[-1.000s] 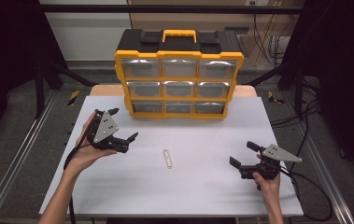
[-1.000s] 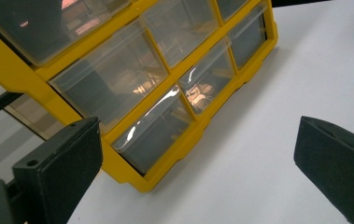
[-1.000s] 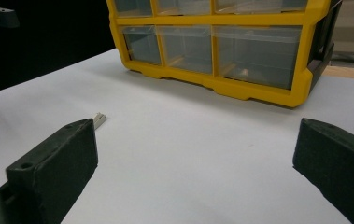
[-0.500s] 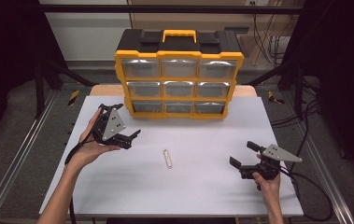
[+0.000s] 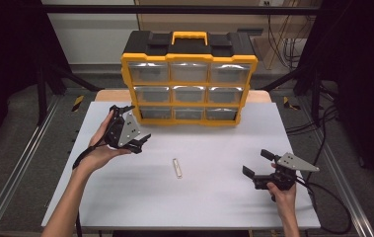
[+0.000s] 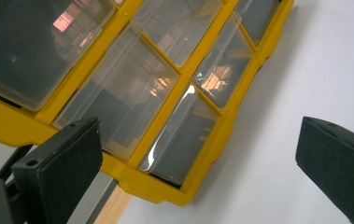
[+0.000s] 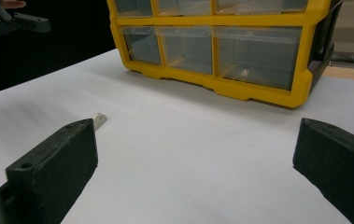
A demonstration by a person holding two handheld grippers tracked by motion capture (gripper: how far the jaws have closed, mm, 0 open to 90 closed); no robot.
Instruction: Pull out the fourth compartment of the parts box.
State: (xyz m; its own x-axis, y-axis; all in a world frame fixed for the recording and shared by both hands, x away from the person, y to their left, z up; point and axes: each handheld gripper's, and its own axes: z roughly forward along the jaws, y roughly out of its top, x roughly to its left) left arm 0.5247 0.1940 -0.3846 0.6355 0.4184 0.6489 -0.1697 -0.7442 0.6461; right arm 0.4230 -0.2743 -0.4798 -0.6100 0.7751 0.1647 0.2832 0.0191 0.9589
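Two grippers up, both with jaws spread wide and nothing between them.

Left gripper [image 5: 131,129]: held off the table [image 5: 125,197] in the person's left hand [image 5: 101,148], just in front of the organizer's [image 5: 189,81] lower-left corner, apart from it. In the left gripper view it's rolled, so the organizer runs diagonally. That view gets the bottom-left drawer [image 6: 181,135] and its neighbours, all clear plastic; glare and reflections on the fronts, contents can't be read. Upper drawers cut off by the frame edge. Right jaw tip cut off at the frame's corner.

Right gripper [image 5: 258,164]: low over the table's right front, in the right hand [image 5: 284,195], well apart from the organizer. Whether it rests on the surface or hovers just above, can't tell.

Small metal piece [image 5: 176,167]: lies flat on the white table, roughly mid-table, between the two grippers and near neither, in front of the organizer's middle column. Pale, narrow, long. In the right gripper view its near end is hidden behind the left jaw, only a short tip [image 7: 100,120] shows. Too small to say what it is exactly.

Organizer: yellow frame, black top with yellow handle [image 5: 189,36], three by three drawers, stands at the table's back edge. Right gripper view cuts its top rows off; bottom-row drawers look empty or nearly so, hard to confirm through the plastic. Left gripper [image 7: 11,19] shows blurred in that view's top-left corner, partly cropped.
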